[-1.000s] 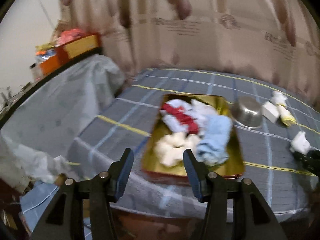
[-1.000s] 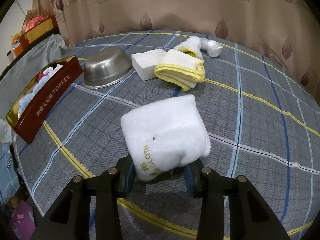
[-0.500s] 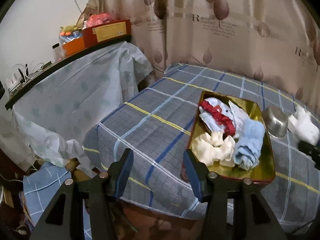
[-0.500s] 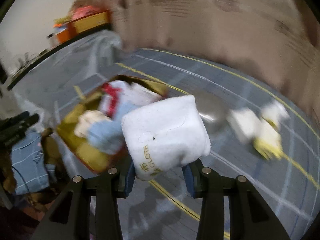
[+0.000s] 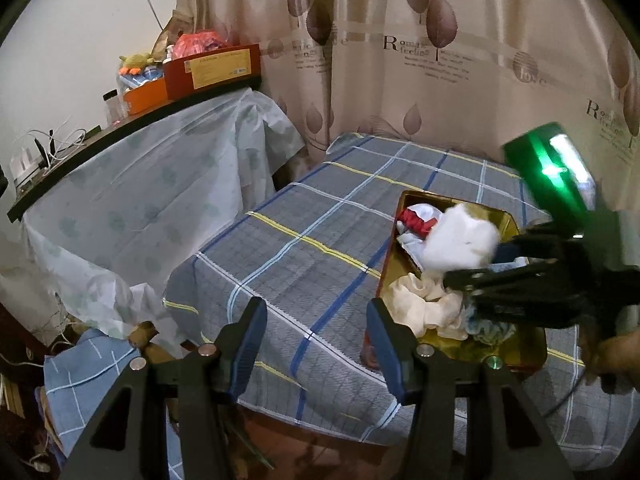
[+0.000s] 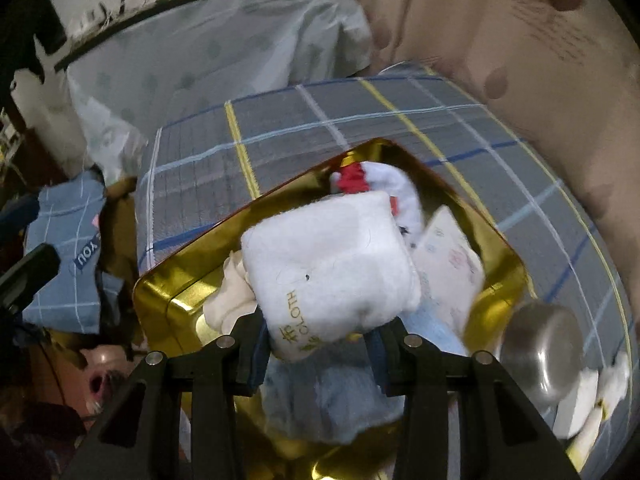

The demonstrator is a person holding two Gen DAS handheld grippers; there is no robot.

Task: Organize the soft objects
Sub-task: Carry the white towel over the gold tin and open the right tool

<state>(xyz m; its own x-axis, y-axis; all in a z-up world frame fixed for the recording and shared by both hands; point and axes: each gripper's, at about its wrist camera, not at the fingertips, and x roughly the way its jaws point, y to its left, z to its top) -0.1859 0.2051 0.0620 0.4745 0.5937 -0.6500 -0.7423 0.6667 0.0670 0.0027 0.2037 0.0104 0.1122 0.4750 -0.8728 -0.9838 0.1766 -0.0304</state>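
Observation:
A folded white cloth (image 6: 332, 264) marked "CLOTH" hangs over the gold tin (image 6: 168, 292), with my right gripper (image 6: 316, 344) shut on it. Inside the tin lie a cream cloth (image 6: 230, 296), a red-and-white cloth (image 6: 352, 178) and a light blue cloth (image 6: 320, 400). The left wrist view shows the same white cloth (image 5: 460, 240) held by the right gripper (image 5: 480, 264) above the tin (image 5: 390, 264). My left gripper (image 5: 316, 344) is open and holds nothing, near the table's front edge, left of the tin.
A steel bowl (image 6: 540, 352) and white towels (image 6: 580, 404) lie on the plaid tablecloth (image 5: 320, 220) beyond the tin. A sheet-covered shelf (image 5: 160, 184) with boxes stands at the left, and a curtain (image 5: 440, 80) hangs behind the table.
My right gripper has carried the white cloth from the bare tablecloth to above the gold tin, rolling as it went. The left gripper shifted sideways, so the tin now lies at its right.

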